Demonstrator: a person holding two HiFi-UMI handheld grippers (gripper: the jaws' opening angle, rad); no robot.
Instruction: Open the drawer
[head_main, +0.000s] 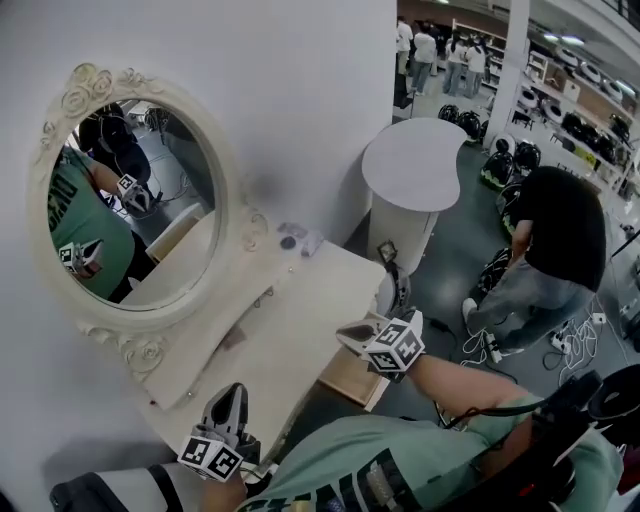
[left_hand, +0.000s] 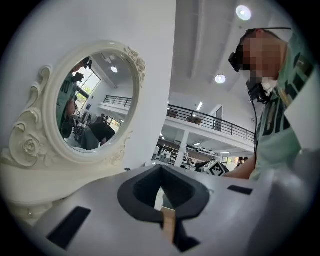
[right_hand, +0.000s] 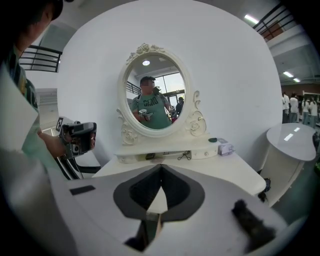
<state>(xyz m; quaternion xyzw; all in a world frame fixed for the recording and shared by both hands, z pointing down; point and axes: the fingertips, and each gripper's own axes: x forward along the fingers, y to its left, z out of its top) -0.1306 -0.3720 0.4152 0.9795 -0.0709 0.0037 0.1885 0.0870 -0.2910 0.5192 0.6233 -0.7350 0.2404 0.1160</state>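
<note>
Head view: drawer (head_main: 350, 380) pulled out from the bench's (head_main: 290, 340) front edge, just below the right gripper (head_main: 352, 336); left gripper (head_main: 232, 395) at the bench's near end.

Left gripper view: jaws pressed together, nothing between; mirror (left_hand: 95, 105) ahead, drawer out of sight.

Right gripper view: jaws likewise together, empty; small box (right_hand: 226, 147) on the bench; drawer hidden below the gripper's body.

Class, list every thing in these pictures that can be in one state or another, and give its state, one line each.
Left gripper, jaws shut, empty.
Right gripper, jaws shut, empty.
Table drawer, seemingly pulled out at the table's front edge.
Small shelf drawer, shut.
</note>
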